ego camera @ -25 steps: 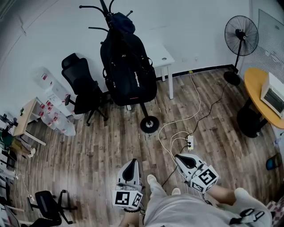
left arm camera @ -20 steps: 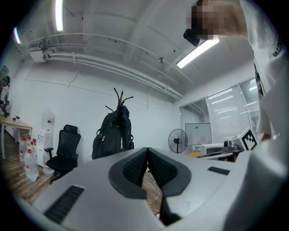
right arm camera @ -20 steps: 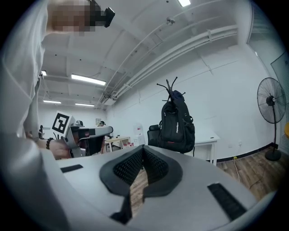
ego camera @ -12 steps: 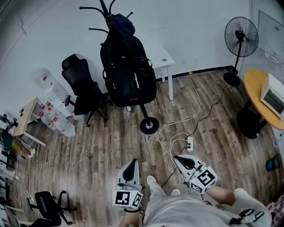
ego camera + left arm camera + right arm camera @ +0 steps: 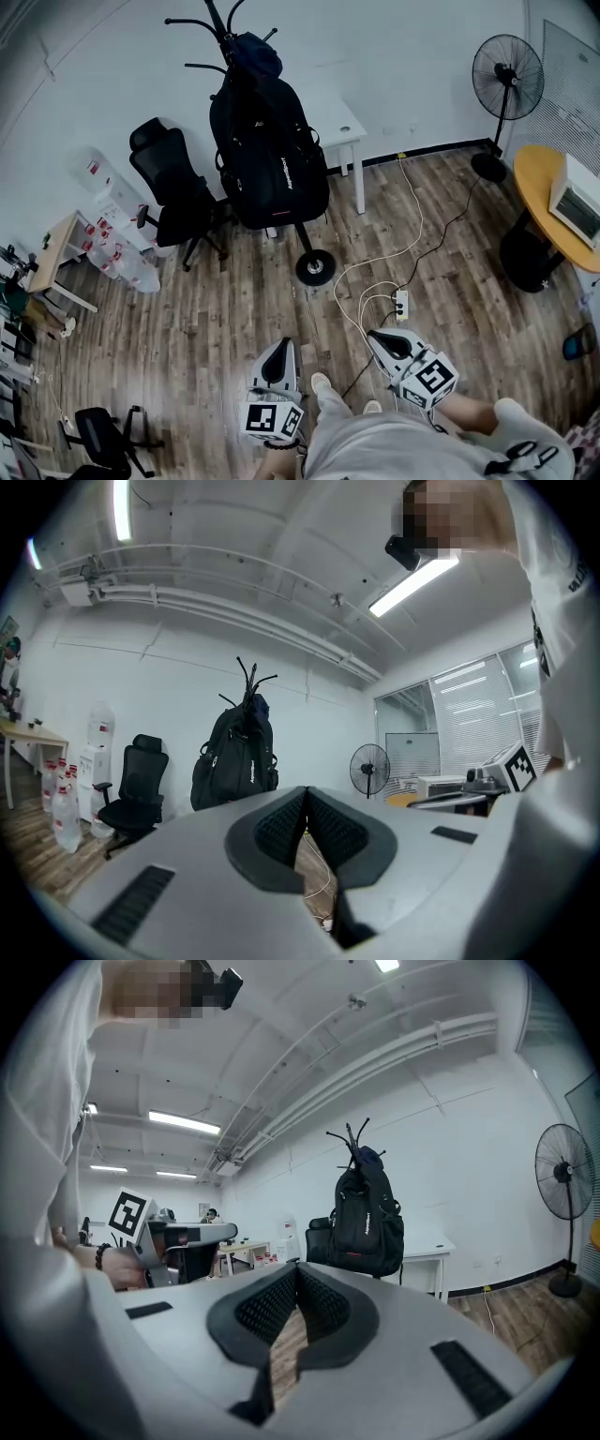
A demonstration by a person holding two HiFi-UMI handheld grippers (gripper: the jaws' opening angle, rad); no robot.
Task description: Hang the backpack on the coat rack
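Head view puts your left gripper and right gripper by your feet, both clenched on nothing. Well beyond, the backpack already hangs on the coat rack. It looks soft, bulky and probably heavy, so grip it by the top loop.

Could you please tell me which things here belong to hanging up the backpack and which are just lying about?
Belongs to the job:
- backpack, already hanging
- coat rack

Just lying about:
- office chair
- floor fan
- white table
- power strip
- water bottles
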